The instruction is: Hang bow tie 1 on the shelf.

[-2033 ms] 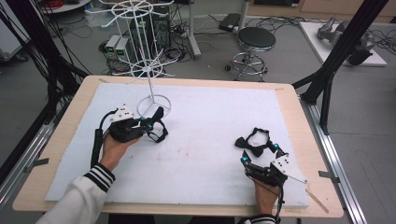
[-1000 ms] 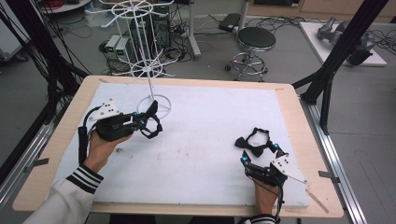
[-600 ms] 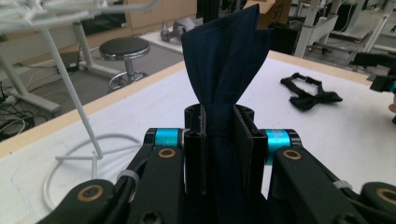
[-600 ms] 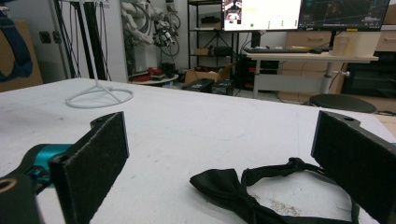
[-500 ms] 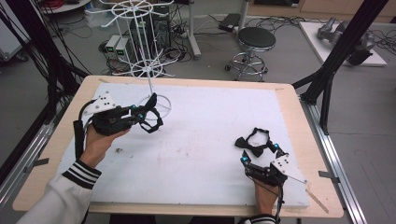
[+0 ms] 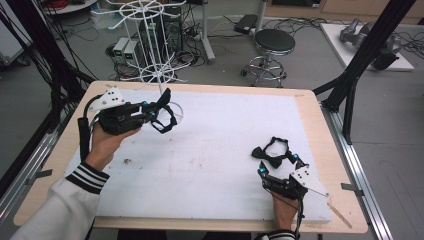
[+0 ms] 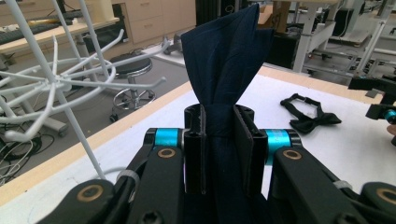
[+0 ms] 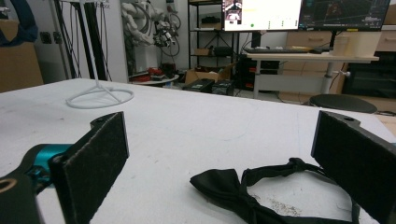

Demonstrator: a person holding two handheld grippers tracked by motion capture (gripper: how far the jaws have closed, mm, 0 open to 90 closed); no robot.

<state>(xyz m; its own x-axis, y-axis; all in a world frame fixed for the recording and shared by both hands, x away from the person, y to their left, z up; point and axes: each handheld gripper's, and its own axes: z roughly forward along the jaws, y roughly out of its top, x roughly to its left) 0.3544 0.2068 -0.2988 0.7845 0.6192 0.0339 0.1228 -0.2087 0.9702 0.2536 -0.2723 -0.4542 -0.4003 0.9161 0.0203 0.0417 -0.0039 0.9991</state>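
Pleated navy bow tie (image 7: 224, 70), tool (image 7: 219, 135) pinching, white wire rack (image 6: 150, 40)

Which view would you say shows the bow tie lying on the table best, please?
The right gripper view: the black bow tie lies close between the open jaws, its strap looping behind. The high view shows it small; the left gripper view shows it far off.

The high view looks forward and down over the whole white mat (image 6: 220, 150). Each gripper view sits low, close behind its jaws; both share the black bow tie (image 7: 310, 116) (image 8: 261, 191).
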